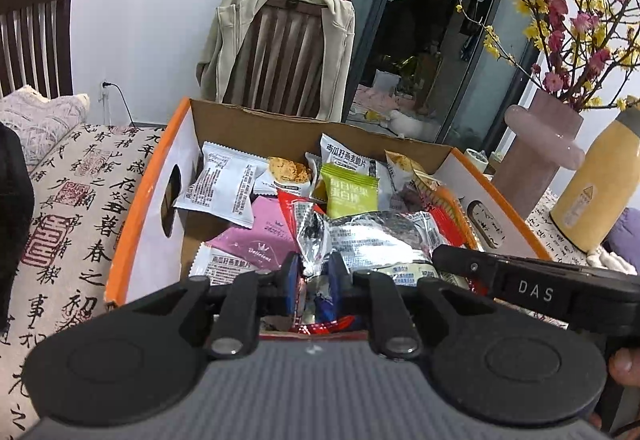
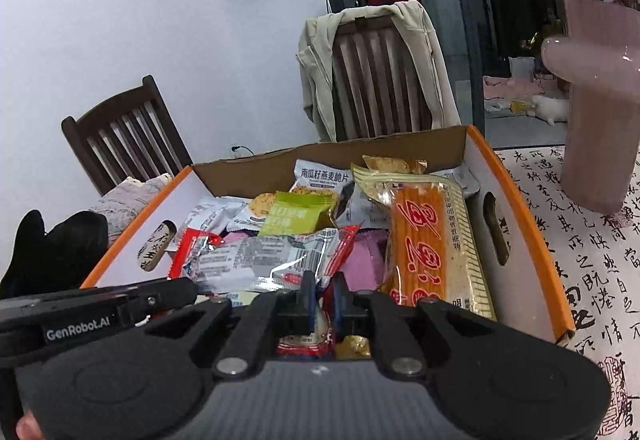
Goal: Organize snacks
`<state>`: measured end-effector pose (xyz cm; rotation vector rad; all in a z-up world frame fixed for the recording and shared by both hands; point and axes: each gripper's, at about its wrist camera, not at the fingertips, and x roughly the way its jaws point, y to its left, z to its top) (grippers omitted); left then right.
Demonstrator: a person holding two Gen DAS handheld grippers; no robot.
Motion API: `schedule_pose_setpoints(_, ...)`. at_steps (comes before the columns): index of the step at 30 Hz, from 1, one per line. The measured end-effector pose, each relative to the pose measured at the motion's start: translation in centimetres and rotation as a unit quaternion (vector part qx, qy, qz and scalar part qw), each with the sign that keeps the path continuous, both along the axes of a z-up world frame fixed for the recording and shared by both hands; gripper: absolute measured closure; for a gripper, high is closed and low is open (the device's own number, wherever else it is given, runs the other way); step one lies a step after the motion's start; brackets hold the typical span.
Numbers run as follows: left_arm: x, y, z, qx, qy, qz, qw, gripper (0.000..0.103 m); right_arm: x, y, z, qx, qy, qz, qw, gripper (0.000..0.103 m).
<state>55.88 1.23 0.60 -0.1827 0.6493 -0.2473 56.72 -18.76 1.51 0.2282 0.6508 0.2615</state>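
The cardboard box (image 1: 256, 127) is open on top, so the way in from above is free, but its floor is crowded with snack packets (image 1: 360, 236) that overlap one another (bare cardboard shows only near the left wall). The long orange packet (image 2: 420, 240) fills the right side. Right of the box a pink vase (image 2: 600, 99) and a yellow bottle (image 1: 596, 191) stand close, narrowing that flank. Behind it a chair (image 2: 384, 75) draped with a jacket blocks the far edge. The tablecloth (image 1: 72, 199) to the left lies open.
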Motion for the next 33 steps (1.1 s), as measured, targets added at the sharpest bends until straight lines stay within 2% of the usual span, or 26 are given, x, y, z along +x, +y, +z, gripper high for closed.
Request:
schedule_pose_setpoints(1,-0.1,-0.2,0.1,0.006,-0.002,0.000,1.0000,0.078,-0.1,0.0,0.0,-0.001,0.000,-0.001,1.000,0.091)
schedule_pose_setpoints(2,-0.2,-0.3,0.1,0.011,-0.006,0.001,0.9999,0.064,-0.1,-0.1,0.1,-0.002,-0.001,-0.003,1.000,0.090)
schedule_pose_setpoints(4,-0.4,-0.5,0.2,0.017,-0.016,0.000,0.9997,0.045,-0.1,-0.1,0.2,-0.003,-0.002,-0.009,1.000,0.078)
schedule_pose_setpoints(5,-0.3,-0.6,0.3,0.020,-0.019,-0.001,0.9996,0.042,-0.1,-0.1,0.3,-0.005,-0.005,-0.008,1.000,0.077)
schedule_pose_setpoints(6,-0.2,-0.6,0.4,0.024,-0.021,-0.002,0.9995,0.040,-0.3,0.0,0.5,-0.009,-0.012,-0.006,1.000,0.072)
schedule_pose_setpoints(7,-0.2,-0.6,0.4,0.027,-0.024,-0.001,0.9994,0.034,-0.5,0.1,0.7,-0.014,-0.019,-0.006,1.000,0.063)
schedule_pose_setpoints(8,-0.3,-0.6,0.5,0.028,-0.029,0.002,0.9992,0.030,-0.6,0.3,0.9,-0.022,-0.027,-0.007,0.999,0.061)
schedule_pose_setpoints(9,-0.3,-0.6,0.7,0.028,-0.034,0.004,0.9990,0.030,-0.8,0.4,1.1,-0.030,-0.035,-0.008,0.999,0.053)
schedule_pose_setpoints(12,-0.9,-0.3,1.8,0.029,-0.055,0.015,0.9979,0.022,-1.4,0.5,2.0,-0.044,-0.063,-0.018,0.997,0.043)
schedule_pose_setpoints(15,-2.1,0.3,2.9,0.023,-0.081,0.029,0.9960,0.008,-2.3,0.2,2.9,-0.044,-0.095,-0.038,0.994,0.011)
schedule_pose_setpoints(16,-2.4,0.5,3.2,0.022,-0.084,0.031,0.9957,0.004,-2.8,0.0,3.1,-0.042,-0.112,-0.048,0.992,0.004)
schedule_pose_setpoints(21,-4.3,1.0,4.2,0.048,-0.100,0.039,0.9931,0.001,-4.2,-0.6,3.9,-0.046,-0.136,-0.056,0.988,0.002)
schedule_pose_setpoints(28,-7.4,1.4,6.5,0.052,-0.118,0.041,0.9908,0.000,-7.5,-0.6,5.5,-0.121,-0.171,-0.063,0.976,0.000)
schedule_pose_setpoints(33,-10.1,1.3,7.6,0.060,-0.123,0.045,0.9895,0.000,-10.5,-1.6,7.2,-0.136,-0.187,-0.072,0.970,0.000)
